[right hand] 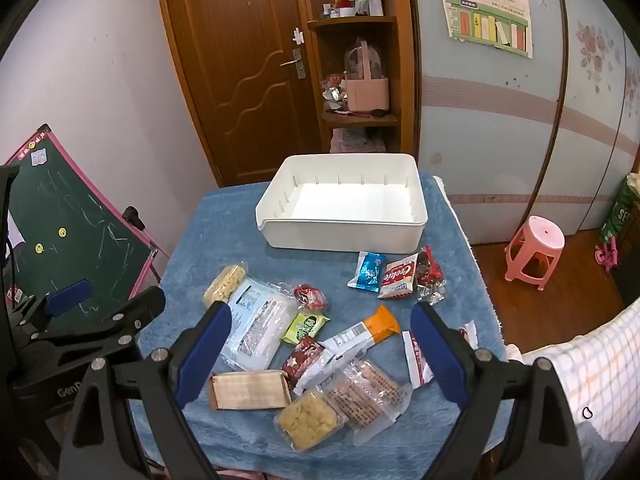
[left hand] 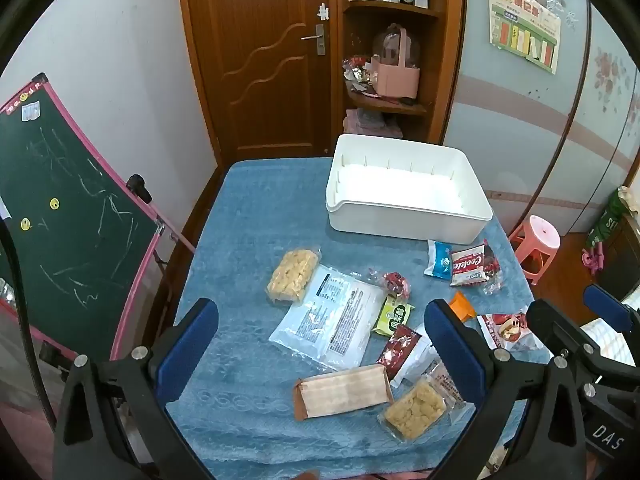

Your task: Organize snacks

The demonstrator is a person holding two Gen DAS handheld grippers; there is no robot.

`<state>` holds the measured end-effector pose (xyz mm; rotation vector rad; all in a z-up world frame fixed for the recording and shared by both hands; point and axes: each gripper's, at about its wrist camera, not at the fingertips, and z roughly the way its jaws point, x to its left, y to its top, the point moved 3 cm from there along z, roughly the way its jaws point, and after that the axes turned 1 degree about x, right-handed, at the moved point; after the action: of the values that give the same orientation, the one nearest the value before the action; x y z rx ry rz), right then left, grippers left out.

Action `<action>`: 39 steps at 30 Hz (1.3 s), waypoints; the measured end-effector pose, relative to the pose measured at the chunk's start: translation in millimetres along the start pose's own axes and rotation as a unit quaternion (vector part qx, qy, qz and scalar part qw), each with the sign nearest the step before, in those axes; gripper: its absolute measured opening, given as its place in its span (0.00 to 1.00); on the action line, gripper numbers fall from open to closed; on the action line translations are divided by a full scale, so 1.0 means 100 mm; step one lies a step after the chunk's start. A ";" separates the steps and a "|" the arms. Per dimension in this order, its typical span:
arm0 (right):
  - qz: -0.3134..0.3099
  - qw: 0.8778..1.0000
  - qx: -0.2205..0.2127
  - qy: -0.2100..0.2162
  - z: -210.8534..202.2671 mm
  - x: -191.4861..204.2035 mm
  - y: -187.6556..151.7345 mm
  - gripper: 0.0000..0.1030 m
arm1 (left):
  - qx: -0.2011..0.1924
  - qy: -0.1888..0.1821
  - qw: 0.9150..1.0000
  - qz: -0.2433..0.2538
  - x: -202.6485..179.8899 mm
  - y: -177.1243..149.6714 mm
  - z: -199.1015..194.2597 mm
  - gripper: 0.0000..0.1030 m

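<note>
Left gripper (left hand: 322, 344) of black plastic, blue-padded fingers (left hand: 188, 344), silver screws, right gripper (right hand: 320, 354) alike, white lettering on the bodies

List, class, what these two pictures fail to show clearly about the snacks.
- Red-and-white packet: right wrist view, partly behind the right gripper's finger.
- Large white packet: print too small, both views.
- Orange-ended packet: left wrist view, mostly behind the left gripper's finger.
</note>
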<state>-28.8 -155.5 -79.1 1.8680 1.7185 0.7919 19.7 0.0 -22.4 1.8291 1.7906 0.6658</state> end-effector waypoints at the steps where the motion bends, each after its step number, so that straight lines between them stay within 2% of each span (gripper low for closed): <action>1: -0.001 1.000 -0.001 -0.001 0.00 0.00 0.00 0.89 | 0.000 -0.001 1.000 0.000 0.00 0.00 0.00 0.99; 39: 0.008 1.000 -0.001 0.010 0.03 0.00 0.00 0.89 | 0.015 -0.016 1.000 0.002 -0.10 -0.11 0.07 0.99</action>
<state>-26.8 -155.7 -81.0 1.8801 1.7162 0.8217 16.0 -9.6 -35.0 1.8535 1.7854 0.6125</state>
